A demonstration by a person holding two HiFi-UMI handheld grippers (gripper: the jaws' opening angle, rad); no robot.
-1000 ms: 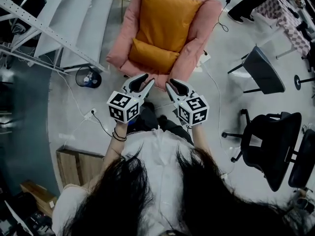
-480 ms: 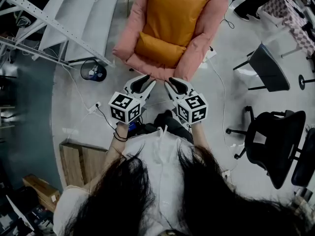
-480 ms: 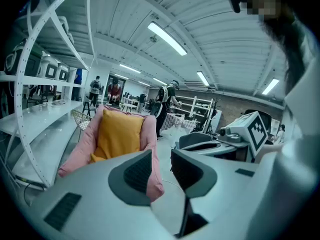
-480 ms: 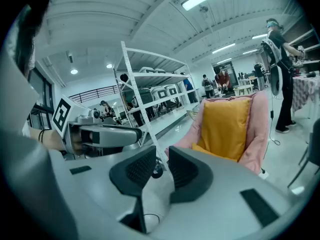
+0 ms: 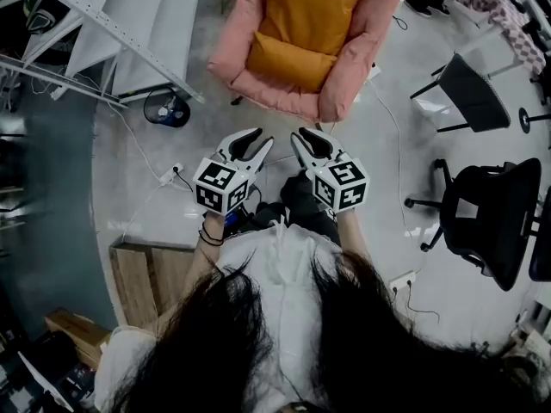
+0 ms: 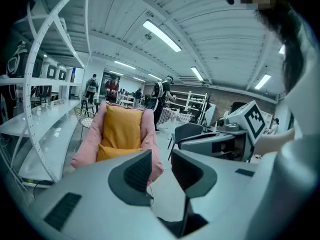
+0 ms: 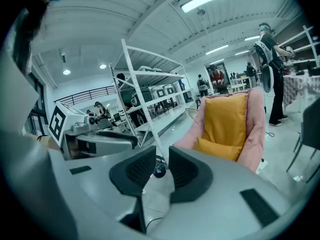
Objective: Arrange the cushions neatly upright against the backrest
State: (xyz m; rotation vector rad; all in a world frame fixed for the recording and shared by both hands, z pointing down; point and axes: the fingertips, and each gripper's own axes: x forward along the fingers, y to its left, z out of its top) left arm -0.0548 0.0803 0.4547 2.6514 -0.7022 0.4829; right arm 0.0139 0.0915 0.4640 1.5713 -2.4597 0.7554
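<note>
A pink armchair (image 5: 344, 76) stands at the top of the head view. A large orange cushion (image 5: 323, 3) leans upright against its backrest, and a smaller orange cushion (image 5: 293, 60) lies across the seat in front of it. My left gripper (image 5: 258, 140) and right gripper (image 5: 301, 138) hover side by side over the floor, well short of the chair. Both are slightly open with nothing between the pads. In the left gripper view (image 6: 161, 166) the large cushion (image 6: 121, 126) lies ahead. The right gripper view (image 7: 162, 169) shows the chair (image 7: 257, 129) to the right.
White metal shelving (image 5: 112, 24) runs along the left, with a round black bin (image 5: 168, 110) beside it. Cables and a power strip (image 5: 170, 175) lie on the floor. A grey chair (image 5: 465, 93) and black office chairs (image 5: 482, 222) stand to the right. A wooden box (image 5: 142, 274) sits at lower left.
The armchair has slid toward the top of the head view as both grippers drew back from it together. The jaws' gaps look the same.
</note>
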